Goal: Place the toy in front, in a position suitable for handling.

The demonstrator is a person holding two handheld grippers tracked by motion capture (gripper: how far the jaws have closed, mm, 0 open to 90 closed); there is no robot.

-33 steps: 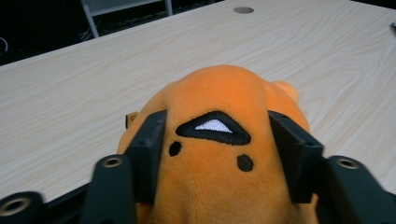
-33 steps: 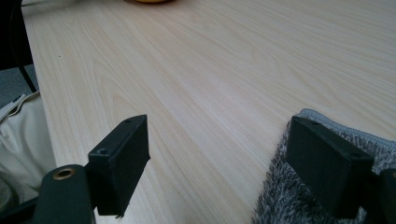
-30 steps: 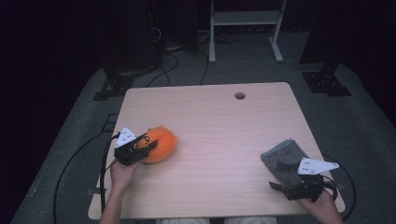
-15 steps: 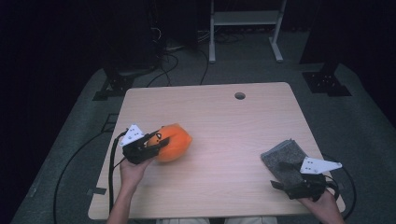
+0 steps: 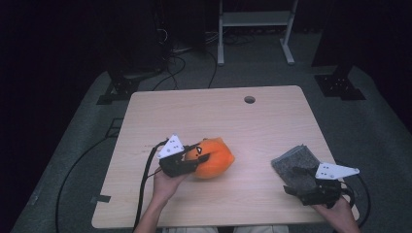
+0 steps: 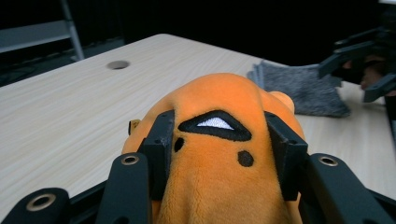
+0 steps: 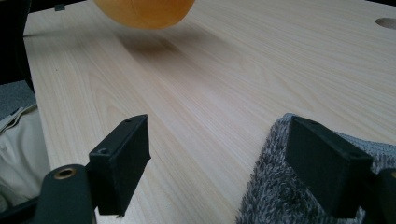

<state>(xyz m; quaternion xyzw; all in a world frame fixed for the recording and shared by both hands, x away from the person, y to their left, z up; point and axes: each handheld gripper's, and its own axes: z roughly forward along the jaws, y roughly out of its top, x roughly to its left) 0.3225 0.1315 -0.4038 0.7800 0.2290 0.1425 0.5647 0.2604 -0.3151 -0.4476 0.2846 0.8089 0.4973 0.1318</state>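
Observation:
An orange plush toy (image 5: 216, 158) with a black-and-white eye patch (image 6: 215, 125) sits between the jaws of my left gripper (image 5: 197, 156), which is shut on it from both sides (image 6: 219, 140). The toy hangs just over the wooden table (image 5: 209, 116), left of the middle, and casts a shadow below it (image 7: 149, 11). A grey fuzzy cloth (image 5: 294, 164) lies near the front right corner. My right gripper (image 5: 291, 180) stands open at the cloth's near edge. One of its jaws is over the cloth (image 7: 289, 196) and the other over bare wood, with nothing pinched in the right gripper (image 7: 224, 163).
A round cable hole (image 5: 249, 99) lies in the table's far side. Behind the table stand a white frame (image 5: 252, 29) and dark equipment with cables on the grey floor. Each gripper's cable trails off the front edge.
My left gripper has carried the orange plush rightward toward the table's middle. The right gripper and the grey cloth have stayed put.

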